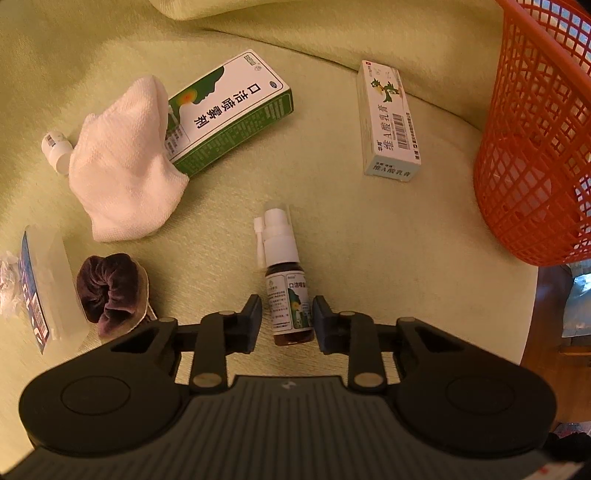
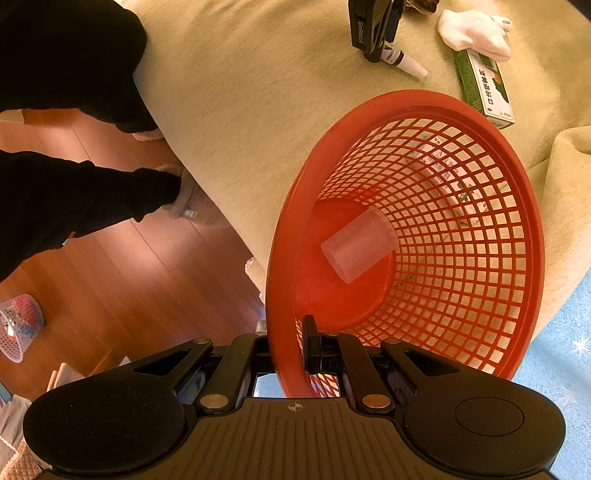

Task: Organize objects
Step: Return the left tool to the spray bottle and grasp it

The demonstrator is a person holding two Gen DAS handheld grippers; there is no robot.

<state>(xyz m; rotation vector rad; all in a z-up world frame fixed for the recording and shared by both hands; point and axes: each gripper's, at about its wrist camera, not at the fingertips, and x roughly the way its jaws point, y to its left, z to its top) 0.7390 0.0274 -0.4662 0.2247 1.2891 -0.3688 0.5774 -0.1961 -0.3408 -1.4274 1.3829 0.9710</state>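
A brown spray bottle [image 1: 290,295] with a white nozzle lies on the green bedspread [image 1: 332,221]. My left gripper [image 1: 288,321] is open, its fingers close on either side of the bottle's body; a thin gap shows on the left. In the right wrist view the spray bottle [image 2: 402,61] pokes out from under the left gripper [image 2: 373,29]. My right gripper [image 2: 288,347] is shut on the rim of the orange mesh basket [image 2: 369,107], which holds a translucent cap [image 2: 360,245]. The basket [image 1: 535,147] stands at the right of the left wrist view.
On the bedspread lie a green box [image 1: 236,110], a white box [image 1: 389,122], a white cloth [image 1: 125,166], a small white bottle [image 1: 55,147], a purple scrunchie [image 1: 110,291] and a clear blue package [image 1: 37,288]. A person's legs [image 2: 74,66] stand on the wooden floor beside the bed.
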